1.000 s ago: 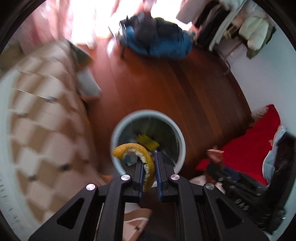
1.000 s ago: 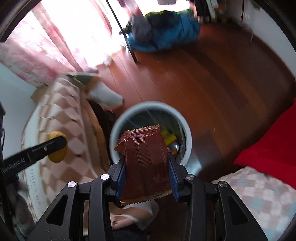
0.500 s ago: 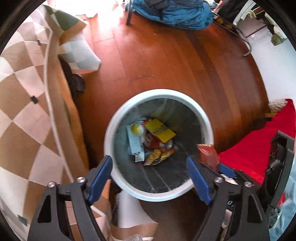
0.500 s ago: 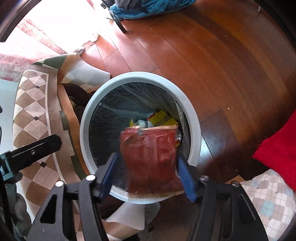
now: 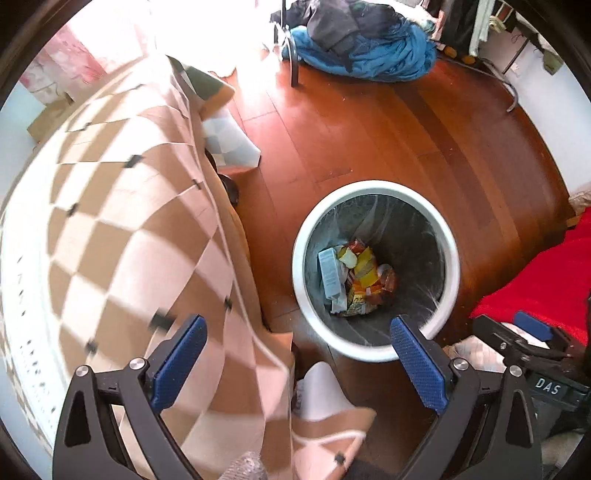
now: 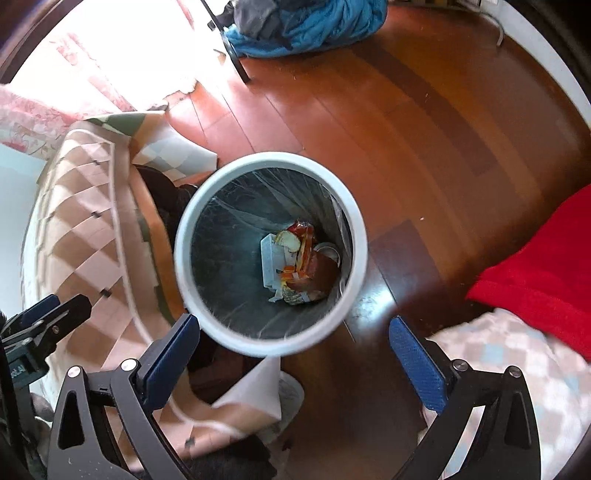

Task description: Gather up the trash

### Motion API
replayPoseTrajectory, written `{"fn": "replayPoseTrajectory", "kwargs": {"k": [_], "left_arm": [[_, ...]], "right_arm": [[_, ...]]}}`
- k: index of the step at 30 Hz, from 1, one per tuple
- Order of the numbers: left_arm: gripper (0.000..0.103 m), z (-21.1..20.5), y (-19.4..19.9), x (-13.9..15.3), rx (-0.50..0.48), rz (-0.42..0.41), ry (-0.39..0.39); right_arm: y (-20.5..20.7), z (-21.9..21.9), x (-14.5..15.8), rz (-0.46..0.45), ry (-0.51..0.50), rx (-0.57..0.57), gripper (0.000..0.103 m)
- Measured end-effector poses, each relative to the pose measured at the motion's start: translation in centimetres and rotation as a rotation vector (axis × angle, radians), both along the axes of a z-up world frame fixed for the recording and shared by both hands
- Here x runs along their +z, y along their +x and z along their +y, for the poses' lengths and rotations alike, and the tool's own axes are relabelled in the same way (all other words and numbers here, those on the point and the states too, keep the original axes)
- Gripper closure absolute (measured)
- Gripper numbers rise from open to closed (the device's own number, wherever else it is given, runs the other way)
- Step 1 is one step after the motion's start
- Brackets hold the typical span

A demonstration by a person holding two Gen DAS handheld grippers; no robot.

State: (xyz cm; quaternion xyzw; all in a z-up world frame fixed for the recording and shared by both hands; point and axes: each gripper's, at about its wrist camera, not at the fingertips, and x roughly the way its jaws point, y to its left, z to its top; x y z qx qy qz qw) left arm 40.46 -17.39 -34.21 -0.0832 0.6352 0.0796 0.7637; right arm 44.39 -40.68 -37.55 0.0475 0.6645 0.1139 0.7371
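A round white-rimmed trash bin (image 5: 306, 302) (image 6: 184, 229) with a clear liner stands on the wooden floor. At its bottom lies a heap of wrappers (image 5: 356, 277); the brown snack wrapper (image 6: 314, 271) rests on top beside a white carton (image 6: 271, 264). My left gripper (image 5: 297, 363) hangs open and empty above the bin's near-left side. My right gripper (image 6: 295, 358) is open and empty just over the bin's near rim. The right gripper also shows at the lower right of the left wrist view (image 5: 517, 338), and the left gripper at the lower left of the right wrist view (image 6: 48, 314).
A checkered brown-and-cream cover (image 5: 110, 229) (image 6: 85, 236) drapes over furniture left of the bin. A red blanket (image 5: 543, 273) (image 6: 539, 273) lies to the right. Blue bedding (image 5: 369, 48) (image 6: 306, 22) is piled at the far end of the wooden floor (image 5: 388, 140).
Both grippers opened. The orange peel left the left gripper and the brown wrapper dropped from the right gripper into the bin. Both views now sit higher above the bin.
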Motion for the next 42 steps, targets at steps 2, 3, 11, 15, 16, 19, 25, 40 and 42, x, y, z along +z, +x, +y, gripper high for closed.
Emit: {"fn": "replayPoseTrajectory", "kwargs": {"k": [2, 3, 11, 15, 16, 19, 25, 40, 42], "left_arm": [[0.002, -0.4, -1.1, 1.8, -0.005, -0.019, -0.001], [0.001, -0.6, -1.8, 2.9, -0.005, -0.032, 0.002], [0.001, -1.5, -6.3, 10.9, -0.031, -0.146, -0.025], [0.002, -1.5, -8.7, 14.5, -0.042, -0.196, -0.051], [0.001, -1.4, -9.3, 15.4, -0.044, -0.205, -0.059], [0.001, -1.2, -11.3, 18.1, -0.056, -0.233, -0.090], [0.001, -0.6, -14.2, 22.4, -0.070, -0.281, -0.141], [0.001, 0.0, -18.7, 28.5, -0.123, -0.366, -0.178], [0.001, 0.0, -19.2, 28.9, -0.132, -0.370, -0.178]], "right_arm": [[-1.1, -0.3, 2.1, -0.022, 0.006, 0.003, 0.000], [-1.9, -0.4, 3.8, -0.038, 0.006, 0.005, 0.000], [-6.6, -1.2, 13.6, -0.137, 0.038, -0.003, 0.000], [-9.5, -1.1, 18.7, -0.177, 0.074, 0.014, 0.000], [-10.0, -1.1, 19.7, -0.187, 0.080, 0.018, 0.000], [-11.9, -1.0, 23.3, -0.219, 0.105, 0.040, 0.000], [-15.1, -0.5, 28.5, -0.247, 0.167, 0.079, 0.000], [-19.5, -0.1, 34.2, -0.263, 0.242, 0.141, 0.000], [-19.8, -0.1, 34.5, -0.260, 0.249, 0.145, 0.000]]}}
